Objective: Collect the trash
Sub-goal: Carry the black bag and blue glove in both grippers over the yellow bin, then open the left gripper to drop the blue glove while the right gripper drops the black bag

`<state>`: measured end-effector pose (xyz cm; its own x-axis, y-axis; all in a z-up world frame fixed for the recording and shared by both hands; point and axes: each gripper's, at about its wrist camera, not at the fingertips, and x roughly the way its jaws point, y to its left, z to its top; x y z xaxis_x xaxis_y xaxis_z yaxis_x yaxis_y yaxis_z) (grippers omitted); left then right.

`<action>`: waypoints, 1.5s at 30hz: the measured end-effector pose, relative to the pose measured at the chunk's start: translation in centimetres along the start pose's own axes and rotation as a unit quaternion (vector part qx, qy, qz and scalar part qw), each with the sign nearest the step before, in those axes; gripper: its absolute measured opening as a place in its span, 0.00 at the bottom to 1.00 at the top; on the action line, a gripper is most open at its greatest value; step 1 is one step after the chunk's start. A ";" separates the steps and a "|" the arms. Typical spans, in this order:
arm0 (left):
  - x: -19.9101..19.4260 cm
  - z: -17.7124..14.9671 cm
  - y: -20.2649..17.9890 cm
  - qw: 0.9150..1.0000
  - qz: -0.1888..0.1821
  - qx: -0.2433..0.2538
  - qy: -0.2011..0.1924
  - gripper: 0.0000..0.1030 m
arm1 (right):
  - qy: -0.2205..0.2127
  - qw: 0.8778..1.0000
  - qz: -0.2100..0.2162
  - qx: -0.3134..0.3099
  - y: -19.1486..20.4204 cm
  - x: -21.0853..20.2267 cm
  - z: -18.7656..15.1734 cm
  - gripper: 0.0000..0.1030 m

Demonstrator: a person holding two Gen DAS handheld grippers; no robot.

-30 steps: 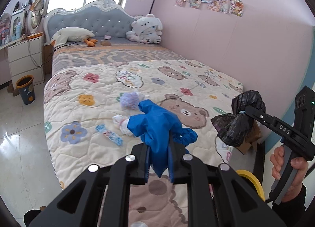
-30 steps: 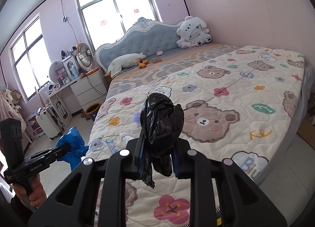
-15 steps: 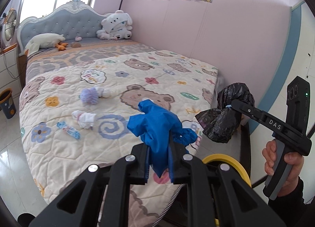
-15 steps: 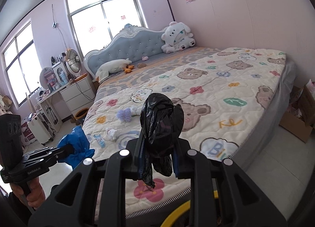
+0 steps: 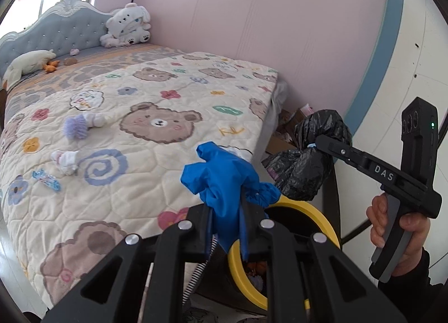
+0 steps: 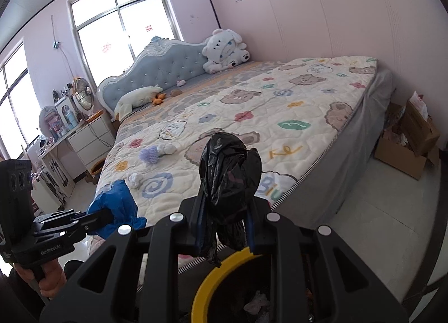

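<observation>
At the foot of the bed [image 5: 145, 115], the left gripper [image 5: 225, 212] is clamping a crumpled blue plastic bag [image 5: 221, 180] between its closed fingers, the bag bulging above the tips and trailing down between them. Beside it, the right gripper [image 6: 224, 227] is pinching a bunched black plastic bag [image 6: 228, 169] in the same manner, fingers closed on the material. Both grippers are hovering near a yellow-rimmed bin [image 5: 316, 212], which is standing on the floor against the corner of the bed; the black bag is hanging just above the near rim in the right wrist view, and some scraps are showing inside the bin. On the bear-print quilt [image 5: 196, 82], further items are lying well apart from both grippers: a lilac fluffy ball [image 5: 75, 126], a white crumpled wad [image 5: 67, 161] and a light-blue wrapper [image 5: 46, 180]. A plush toy [image 6: 225, 50] is sitting against the padded headboard [image 6: 165, 66], and a cardboard box [image 6: 408, 141] is resting on the floor by the wall.
</observation>
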<state>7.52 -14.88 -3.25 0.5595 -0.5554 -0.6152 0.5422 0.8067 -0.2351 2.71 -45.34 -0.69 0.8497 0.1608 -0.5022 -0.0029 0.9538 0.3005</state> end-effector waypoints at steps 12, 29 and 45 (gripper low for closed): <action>4.3 -2.6 -4.0 0.997 -0.025 0.038 0.065 0.13 | 0.030 0.999 -0.031 0.018 -4.4 -1.8 -2.9 0.21; 6.7 -5.2 -6.9 0.992 -0.040 0.063 0.102 0.14 | 0.062 0.997 -0.032 0.023 -6.7 -1.2 -6.4 0.23; 5.8 -5.3 -6.5 0.993 -0.057 0.055 0.091 0.44 | 0.058 0.995 -0.070 0.047 -8.0 -1.9 -5.7 0.43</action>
<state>3.92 -22.22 -9.27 0.3731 -0.5874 -0.7181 0.6664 0.7082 -0.2330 -1.86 -51.84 -6.81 0.7723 0.0619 -0.6322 0.1643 0.9419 0.2930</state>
